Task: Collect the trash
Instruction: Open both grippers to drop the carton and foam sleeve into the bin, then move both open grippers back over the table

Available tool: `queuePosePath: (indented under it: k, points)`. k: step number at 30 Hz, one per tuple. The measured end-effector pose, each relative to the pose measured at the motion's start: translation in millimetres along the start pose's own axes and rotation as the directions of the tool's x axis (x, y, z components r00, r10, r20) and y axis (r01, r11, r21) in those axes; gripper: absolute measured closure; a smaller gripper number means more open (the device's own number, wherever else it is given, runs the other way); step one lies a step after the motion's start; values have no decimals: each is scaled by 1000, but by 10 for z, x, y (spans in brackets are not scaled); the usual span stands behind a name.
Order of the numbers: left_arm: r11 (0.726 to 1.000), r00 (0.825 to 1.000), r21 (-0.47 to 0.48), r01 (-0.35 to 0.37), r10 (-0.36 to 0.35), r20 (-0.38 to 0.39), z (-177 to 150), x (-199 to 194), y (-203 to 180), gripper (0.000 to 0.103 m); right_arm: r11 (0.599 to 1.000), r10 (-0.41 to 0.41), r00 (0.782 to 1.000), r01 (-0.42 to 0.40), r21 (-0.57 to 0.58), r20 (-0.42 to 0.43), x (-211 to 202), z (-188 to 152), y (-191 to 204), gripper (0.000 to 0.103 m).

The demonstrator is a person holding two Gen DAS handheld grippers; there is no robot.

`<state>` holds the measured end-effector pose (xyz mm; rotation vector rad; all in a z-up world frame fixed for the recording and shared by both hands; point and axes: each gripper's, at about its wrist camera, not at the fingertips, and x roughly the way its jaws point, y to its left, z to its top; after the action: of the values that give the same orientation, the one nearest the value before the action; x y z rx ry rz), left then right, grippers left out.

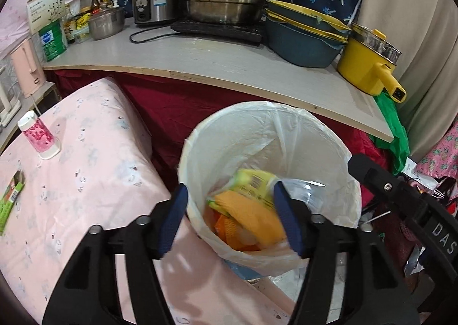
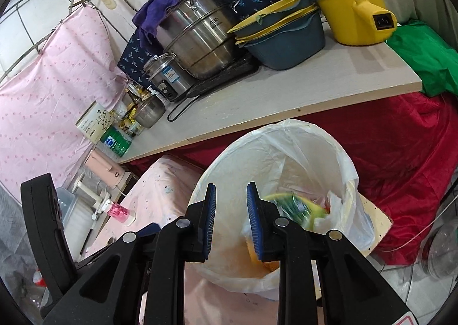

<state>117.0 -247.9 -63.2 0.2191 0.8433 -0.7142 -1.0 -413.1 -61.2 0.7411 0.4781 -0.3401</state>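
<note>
Both grippers hang over the white plastic-lined round trash bin, each one empty.

The left gripper has its blue-padded jaws spread wide, and a blurred yellow-green wrapper lies past the fingertips inside the bin, above orange scraps and a clear plastic piece; no pad touches it. The right gripper keeps a narrow gap between its pads with nothing in it, its fingertips over the bin's near rim. In my judgement the main risk is the loose liner: it sags over the rim beside the right fingers, so a closing or withdrawing pad could snag the film and pull it out or tip the bin. More trash waits well left of the left fingers: a green wrapper on the pink cloth-covered table, near a pink patterned cup.
</note>
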Motion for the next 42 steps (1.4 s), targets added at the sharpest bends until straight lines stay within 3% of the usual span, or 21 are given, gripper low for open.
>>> queuePosePath:
  k: [13, 21, 38, 42]
  points:
    - [997, 998, -52, -56, 58, 34, -53, -235, 413, 38, 999, 10, 1000, -11, -39, -28, 37, -79, 316, 78]
    - [988, 992, -106, -111, 117, 53, -174, -444, 796, 34, 993, 31, 998, -37, -115, -48, 59, -206, 718, 68]
    - [944, 969, -248, -216, 239, 66, -524, -923, 1814, 33, 957, 97, 985, -132, -258, -144, 250, -701, 1690, 65]
    - [930, 960, -277, -243, 271, 67, -619, -1012, 2017, 25, 945, 108, 980, -153, -289, -166, 298, -828, 1909, 62]
